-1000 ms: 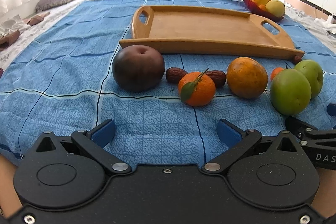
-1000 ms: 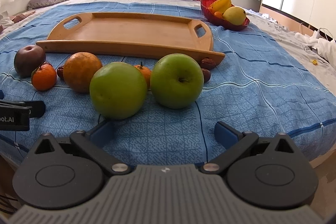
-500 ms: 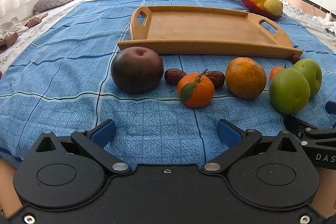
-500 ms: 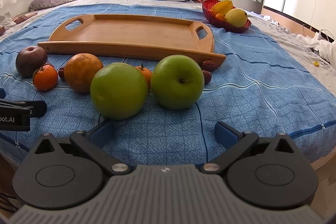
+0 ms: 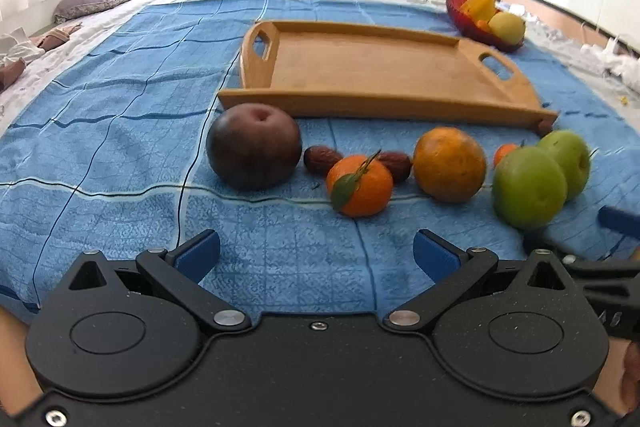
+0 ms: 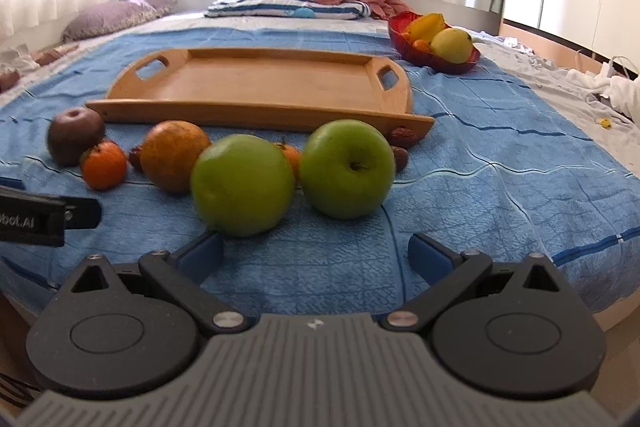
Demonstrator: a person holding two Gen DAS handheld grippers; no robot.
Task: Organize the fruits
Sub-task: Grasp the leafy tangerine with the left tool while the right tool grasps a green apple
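Both tools stand with their blue pads spread apart, holding nothing, low over the blue bedspread [image 5: 120,131]. A row of fruit lies ahead of them, in front of the wooden tray [image 5: 376,71]. The left tool [image 5: 316,251] faces the dark apple [image 5: 254,147] and leafed mandarin [image 5: 360,185]. The right tool [image 6: 316,251] sits just before 2 green apples [image 6: 244,185], the left pad nearly touching the nearer one. Only the right view shows 2 dates [image 6: 404,137] at the tray's corner.
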